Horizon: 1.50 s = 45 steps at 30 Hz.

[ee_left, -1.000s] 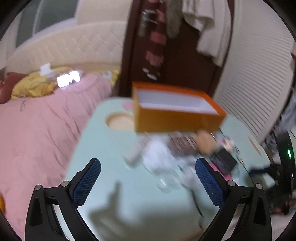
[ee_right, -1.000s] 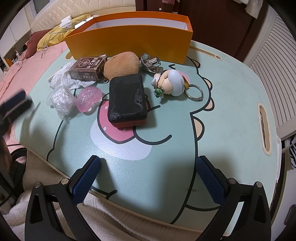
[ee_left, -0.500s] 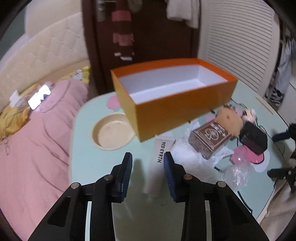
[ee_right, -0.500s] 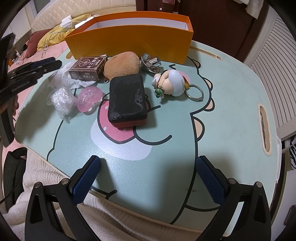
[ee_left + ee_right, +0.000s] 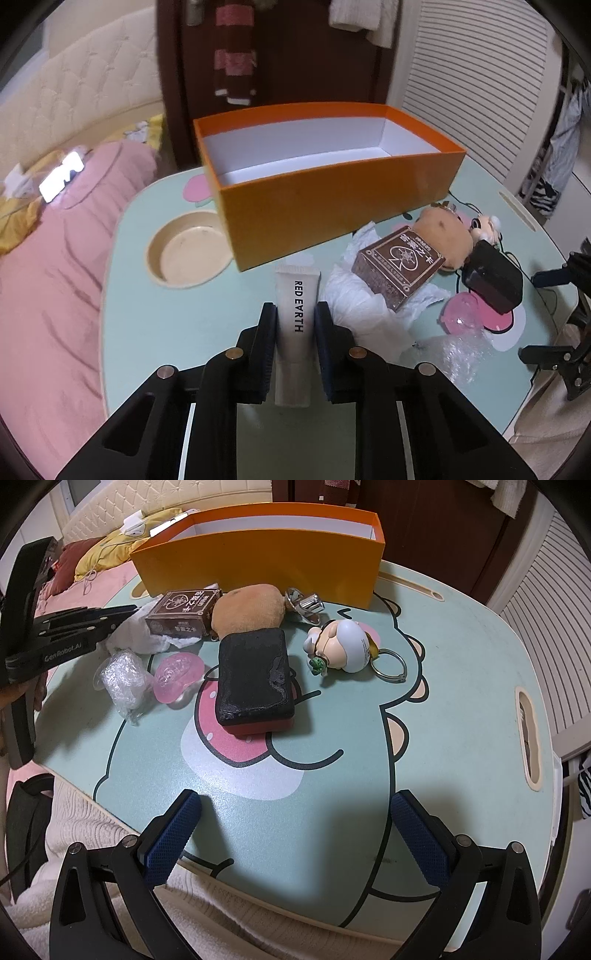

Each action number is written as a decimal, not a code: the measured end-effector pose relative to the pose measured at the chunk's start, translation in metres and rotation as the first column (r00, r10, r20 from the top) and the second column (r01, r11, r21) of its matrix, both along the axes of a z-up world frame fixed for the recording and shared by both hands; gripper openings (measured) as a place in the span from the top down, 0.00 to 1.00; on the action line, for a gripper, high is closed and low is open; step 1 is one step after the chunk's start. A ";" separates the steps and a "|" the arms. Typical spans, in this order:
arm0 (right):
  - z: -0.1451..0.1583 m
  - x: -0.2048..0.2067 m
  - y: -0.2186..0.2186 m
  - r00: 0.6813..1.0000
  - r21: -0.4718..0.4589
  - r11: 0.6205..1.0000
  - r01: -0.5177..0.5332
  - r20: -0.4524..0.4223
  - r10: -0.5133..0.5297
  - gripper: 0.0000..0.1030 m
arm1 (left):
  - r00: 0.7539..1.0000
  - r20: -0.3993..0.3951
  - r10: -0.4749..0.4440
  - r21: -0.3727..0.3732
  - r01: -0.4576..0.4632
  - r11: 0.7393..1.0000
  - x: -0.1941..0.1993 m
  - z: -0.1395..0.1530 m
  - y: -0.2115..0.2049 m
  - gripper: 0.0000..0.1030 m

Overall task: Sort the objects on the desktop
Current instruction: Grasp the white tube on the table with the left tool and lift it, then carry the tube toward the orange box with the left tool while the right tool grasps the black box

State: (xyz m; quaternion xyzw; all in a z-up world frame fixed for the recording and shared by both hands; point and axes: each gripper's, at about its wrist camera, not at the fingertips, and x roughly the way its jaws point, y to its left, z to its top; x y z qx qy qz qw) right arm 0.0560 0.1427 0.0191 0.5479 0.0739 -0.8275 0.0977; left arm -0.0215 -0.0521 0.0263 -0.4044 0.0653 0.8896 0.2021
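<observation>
My left gripper (image 5: 295, 312) is shut on a white "RED EARTH" tube (image 5: 296, 302), which points at the empty orange box (image 5: 332, 206). To its right lie a brown card box (image 5: 400, 266) on crumpled white tissue (image 5: 354, 306), a tan plush (image 5: 447, 225), a black case (image 5: 493, 275), a pink clear piece (image 5: 460, 312) and crinkled plastic wrap (image 5: 458, 350). My right gripper (image 5: 295, 812) is open and empty above the table's near edge, well short of the black case (image 5: 255, 675). A figurine keychain (image 5: 343, 646) lies to the case's right. The left gripper shows at the left of the right wrist view (image 5: 74, 627).
A round recessed cup holder (image 5: 184, 254) lies left of the box. A metal clip (image 5: 306, 603) lies by the box front. The table (image 5: 461, 664) has a slot handle (image 5: 528, 734) at its right edge. A pink bed (image 5: 48, 258) borders the table's left.
My left gripper swung toward the box, came down over the white tube and shut on it. My right gripper has not moved.
</observation>
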 end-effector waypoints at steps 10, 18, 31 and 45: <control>0.010 0.000 0.020 1.000 -0.177 0.984 -0.007 -0.025 0.003 0.00 | 0.971 -0.070 0.227 0.204 -0.208 0.957 0.050 0.031 -0.056 0.82; 0.020 -0.006 0.017 0.989 -0.180 0.982 -0.048 -0.148 0.021 0.06 | 0.976 -0.100 0.196 0.256 -0.165 0.953 0.077 0.042 -0.044 0.82; 0.008 -0.011 -0.004 0.981 -0.113 0.987 -0.118 -0.170 0.098 0.59 | 0.980 -0.103 0.171 0.279 -0.137 0.951 0.079 0.048 -0.033 0.82; 0.064 -0.023 0.000 0.958 -0.291 0.935 -0.201 -0.256 0.127 0.59 | 0.972 -0.202 0.118 0.327 -0.047 0.944 0.045 0.110 -0.013 0.82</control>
